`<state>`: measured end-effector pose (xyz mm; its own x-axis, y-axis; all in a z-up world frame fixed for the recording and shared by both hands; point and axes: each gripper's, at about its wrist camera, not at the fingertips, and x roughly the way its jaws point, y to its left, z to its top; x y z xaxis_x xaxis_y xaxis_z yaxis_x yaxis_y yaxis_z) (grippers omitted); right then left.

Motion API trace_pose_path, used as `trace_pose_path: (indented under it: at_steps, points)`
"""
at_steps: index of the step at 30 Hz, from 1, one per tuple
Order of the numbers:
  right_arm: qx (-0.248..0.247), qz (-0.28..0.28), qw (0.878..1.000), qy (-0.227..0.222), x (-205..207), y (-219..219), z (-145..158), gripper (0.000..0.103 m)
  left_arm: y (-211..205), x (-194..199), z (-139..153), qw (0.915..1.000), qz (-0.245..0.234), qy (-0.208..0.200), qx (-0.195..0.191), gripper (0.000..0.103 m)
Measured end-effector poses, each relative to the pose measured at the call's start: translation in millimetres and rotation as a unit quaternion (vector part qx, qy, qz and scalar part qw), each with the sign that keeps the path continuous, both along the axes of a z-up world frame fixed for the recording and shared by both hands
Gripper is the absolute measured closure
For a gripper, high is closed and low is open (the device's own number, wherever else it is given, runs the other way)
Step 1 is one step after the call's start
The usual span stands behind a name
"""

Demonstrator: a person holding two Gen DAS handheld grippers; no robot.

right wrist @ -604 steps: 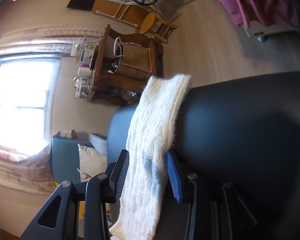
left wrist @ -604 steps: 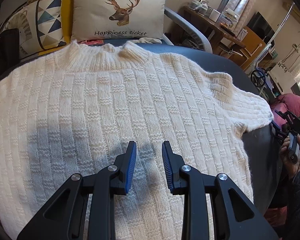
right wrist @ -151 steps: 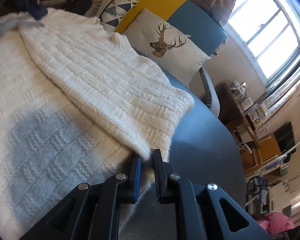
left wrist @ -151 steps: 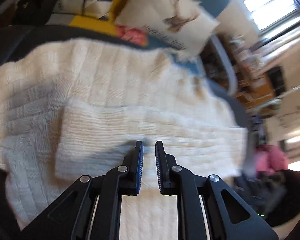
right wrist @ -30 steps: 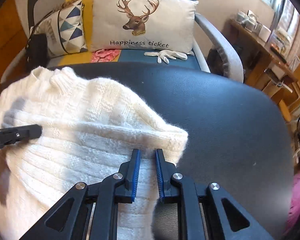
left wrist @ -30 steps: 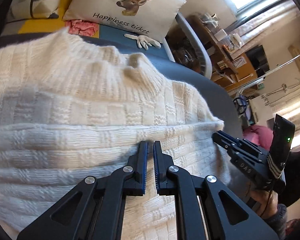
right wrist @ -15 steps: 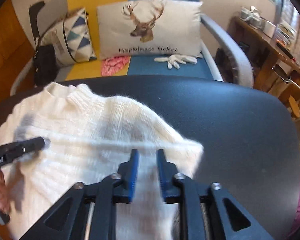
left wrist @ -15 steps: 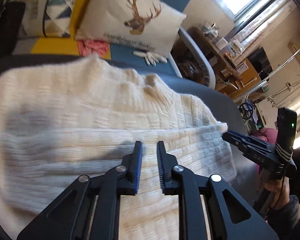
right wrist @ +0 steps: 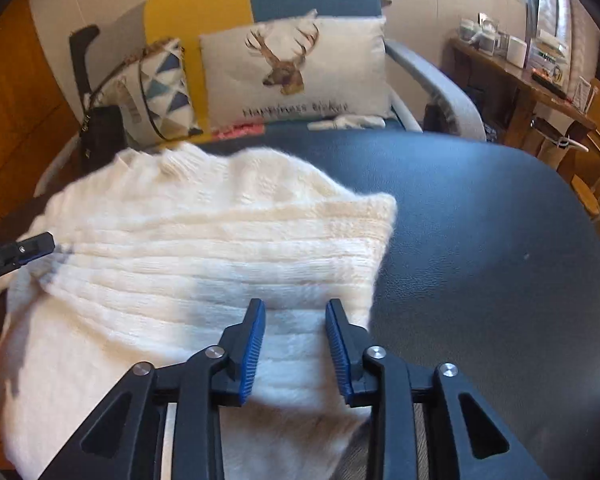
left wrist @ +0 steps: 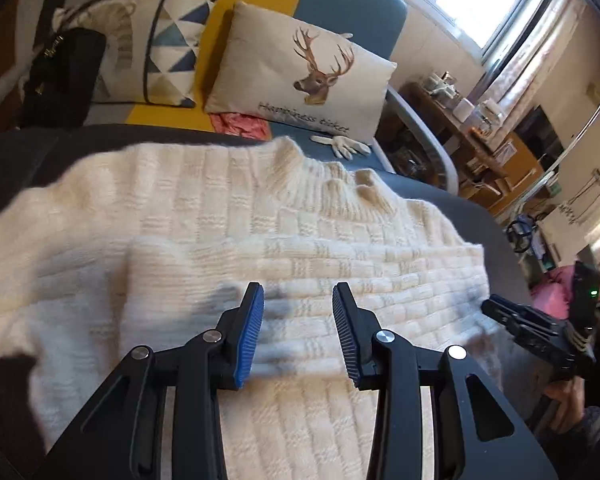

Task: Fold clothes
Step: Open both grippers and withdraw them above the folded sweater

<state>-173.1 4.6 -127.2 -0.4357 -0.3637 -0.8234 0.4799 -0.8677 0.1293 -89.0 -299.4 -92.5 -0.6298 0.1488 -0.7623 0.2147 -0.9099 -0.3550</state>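
Note:
A cream knitted sweater (left wrist: pixel 260 240) lies flat on a black padded table (right wrist: pixel 480 240), collar toward the sofa. Both sleeves are folded across the chest, forming a band (left wrist: pixel 320 304) from side to side. It also shows in the right wrist view (right wrist: pixel 200 248). My left gripper (left wrist: pixel 298 332) is open and empty, just above the folded band. My right gripper (right wrist: pixel 294 336) is open and empty above the sweater's right edge. The right gripper also shows at the right in the left wrist view (left wrist: pixel 536 328). The left gripper's tip shows in the right wrist view (right wrist: pixel 24 252).
A sofa behind the table holds a deer cushion (left wrist: pixel 300 76), a triangle-pattern cushion (left wrist: pixel 156 52), a black bag (left wrist: pixel 60 76), a pink cloth (left wrist: pixel 240 124) and a white glove (left wrist: pixel 344 146). A wooden sideboard (right wrist: pixel 540 92) stands at the right.
Both grippers have opened and let go of the folded sleeve band, then pulled back and up a little. The sweater lies still.

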Motion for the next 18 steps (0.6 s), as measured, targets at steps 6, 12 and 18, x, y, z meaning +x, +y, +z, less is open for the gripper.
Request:
trace_pose_path:
  at_steps: [6, 12, 18]
  points:
    - [0.046, 0.019, 0.998, 0.035, 30.4, -14.4, -10.4, 0.068, -17.5, 10.3, -21.7, 0.9984, 0.028, -0.043, -0.025, 0.064]
    - [0.015, 0.014, 0.999, 0.043, 69.5, 6.0, 12.2, 0.068, -17.5, 56.1, -1.2, 0.9993, 0.036, 0.008, -0.007, 0.064]
    - [0.008, -0.011, 1.0, 0.007, 94.8, 27.3, -5.9, 0.068, 1.4, 73.1, -18.3, 0.9992, 0.021, -0.023, -0.026, 0.064]
